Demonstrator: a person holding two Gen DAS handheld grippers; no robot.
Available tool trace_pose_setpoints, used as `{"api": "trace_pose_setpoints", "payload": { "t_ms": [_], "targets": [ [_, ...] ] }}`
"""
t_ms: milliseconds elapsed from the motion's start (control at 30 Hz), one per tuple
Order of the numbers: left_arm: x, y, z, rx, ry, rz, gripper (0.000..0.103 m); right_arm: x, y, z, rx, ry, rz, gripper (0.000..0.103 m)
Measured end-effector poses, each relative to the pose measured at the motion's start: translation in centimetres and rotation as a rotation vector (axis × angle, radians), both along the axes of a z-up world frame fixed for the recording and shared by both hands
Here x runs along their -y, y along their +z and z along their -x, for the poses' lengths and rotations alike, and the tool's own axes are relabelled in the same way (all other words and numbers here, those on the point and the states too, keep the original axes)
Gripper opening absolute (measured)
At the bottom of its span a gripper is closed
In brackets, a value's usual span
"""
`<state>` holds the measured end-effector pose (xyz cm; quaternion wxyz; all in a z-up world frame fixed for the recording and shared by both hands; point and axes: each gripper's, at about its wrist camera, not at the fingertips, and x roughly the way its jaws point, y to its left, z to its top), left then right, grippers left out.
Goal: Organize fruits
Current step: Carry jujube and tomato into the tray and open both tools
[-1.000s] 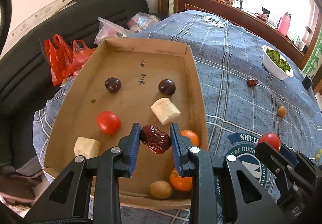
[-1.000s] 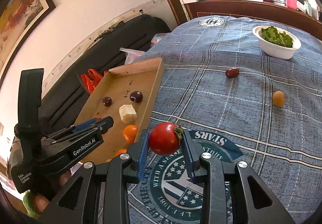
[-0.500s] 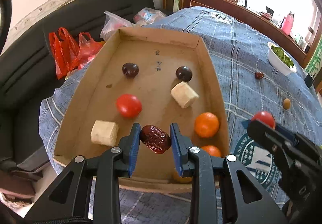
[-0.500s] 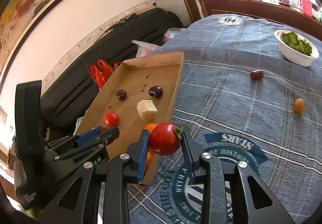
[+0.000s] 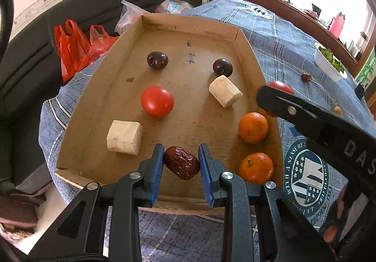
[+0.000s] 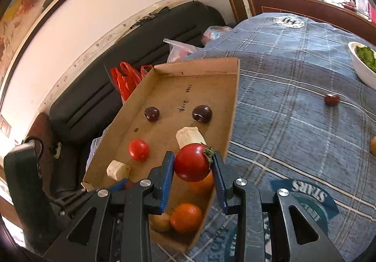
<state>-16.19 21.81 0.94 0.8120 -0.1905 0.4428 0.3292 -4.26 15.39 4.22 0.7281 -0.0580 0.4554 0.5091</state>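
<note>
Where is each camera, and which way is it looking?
Left wrist: sits on the left tool, looking down into the cardboard tray; its fingers clamp a red date; a fingertip shows.
Right wrist: sits on the right tool, looking across tray and tablecloth; it clamps a tomato.
Both show the tray's fruit and each other's tool.

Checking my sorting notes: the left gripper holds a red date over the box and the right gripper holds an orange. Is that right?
Not quite. The right gripper holds a tomato, as the right wrist view shows. The left gripper does hold the date over the box.
</note>
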Motion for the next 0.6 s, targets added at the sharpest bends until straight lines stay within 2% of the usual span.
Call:
{"api": "trace_pose_setpoints", "payload": {
  "t_ms": [233, 600],
  "targets": [
    [-0.6, -0.4, 0.1, -0.004, 0.002, 0.012, 0.028, -2.6, -0.6, 1.2, 0.002, 0.071, 0.018, 0.032],
    [-0.6, -0.4, -0.2, -0.013, 0.009, -0.002, 0.028, -3.5, -2.0, 0.8, -0.019, 0.058, 0.045, 0.032]
  ]
}}
